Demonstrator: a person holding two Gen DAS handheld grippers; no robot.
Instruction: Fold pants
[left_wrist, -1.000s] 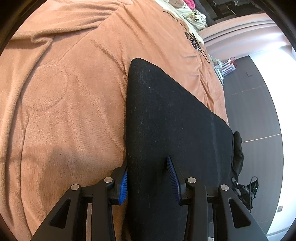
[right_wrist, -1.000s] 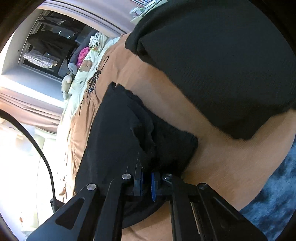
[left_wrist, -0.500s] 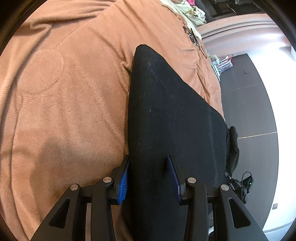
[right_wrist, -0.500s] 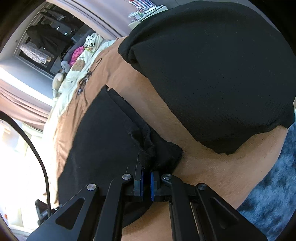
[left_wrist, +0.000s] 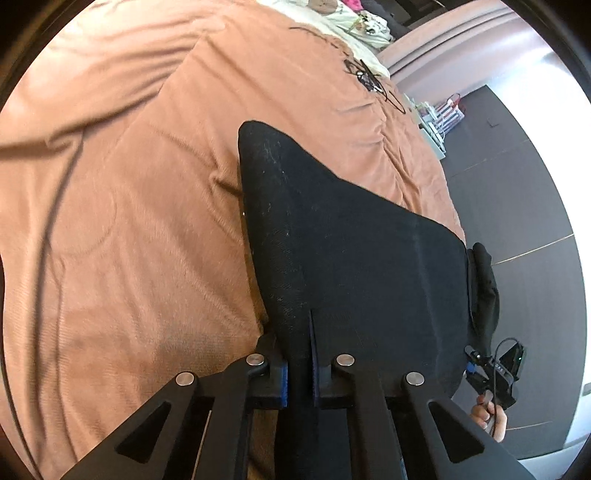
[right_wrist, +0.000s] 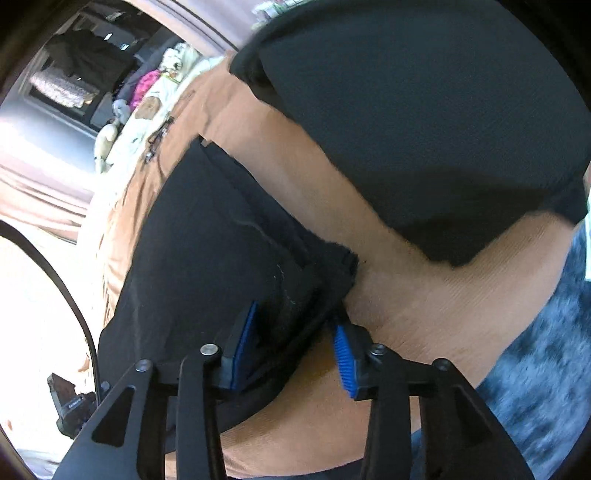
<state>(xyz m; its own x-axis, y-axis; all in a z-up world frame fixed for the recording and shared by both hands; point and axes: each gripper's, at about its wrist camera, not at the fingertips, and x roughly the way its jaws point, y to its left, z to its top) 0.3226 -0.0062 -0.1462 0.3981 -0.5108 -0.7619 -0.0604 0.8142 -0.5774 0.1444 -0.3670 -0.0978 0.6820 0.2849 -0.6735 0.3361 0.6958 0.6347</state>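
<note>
The black pants (left_wrist: 354, 251) lie spread on the bed's orange blanket (left_wrist: 129, 221), reaching toward the bed edge. Left tongs (left_wrist: 298, 363) are clenched on a raised fold of the pants fabric near its left edge. Right tongs (right_wrist: 291, 347) stand released, blue pads apart, straddling a bunched corner of the pants (right_wrist: 221, 266); a second black garment (right_wrist: 424, 122) lies apart on the blanket.

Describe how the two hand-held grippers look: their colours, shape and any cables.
Left hand-held gripper and right hand-held gripper: matte black angular frames with triangular cut-outs, round silver pivot bolts, ribbed blue finger pads. A black cable curves past at the left.
</note>
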